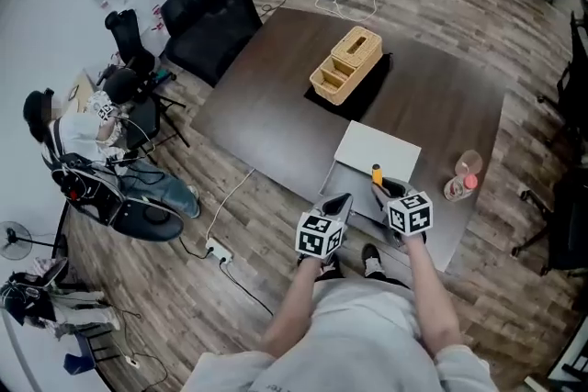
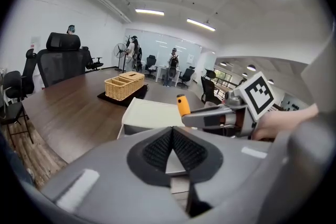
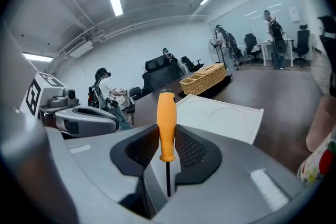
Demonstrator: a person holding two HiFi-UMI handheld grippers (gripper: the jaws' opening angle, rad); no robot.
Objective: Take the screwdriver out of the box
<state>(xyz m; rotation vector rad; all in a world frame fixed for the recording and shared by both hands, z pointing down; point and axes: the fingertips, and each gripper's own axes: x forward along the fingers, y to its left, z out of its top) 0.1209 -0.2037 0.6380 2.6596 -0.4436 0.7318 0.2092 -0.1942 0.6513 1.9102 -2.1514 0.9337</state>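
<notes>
Dark table [image 1: 276,106] beneath right tool [image 3: 167,145] tight around upright screwdriver [image 3: 167,126], handle up, shaft down; left tool [image 2: 172,147] closed.

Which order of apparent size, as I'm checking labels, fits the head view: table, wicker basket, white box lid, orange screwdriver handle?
1. table
2. wicker basket and white box lid, too alike to rank
3. orange screwdriver handle

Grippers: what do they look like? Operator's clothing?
Left gripper and right gripper: matte grey moulded bodies, black ribbed wedge-shaped jaw pads. Each carries a white cube with black square markers. No cables visible. Operator wears a light grey short-sleeved top.
</notes>
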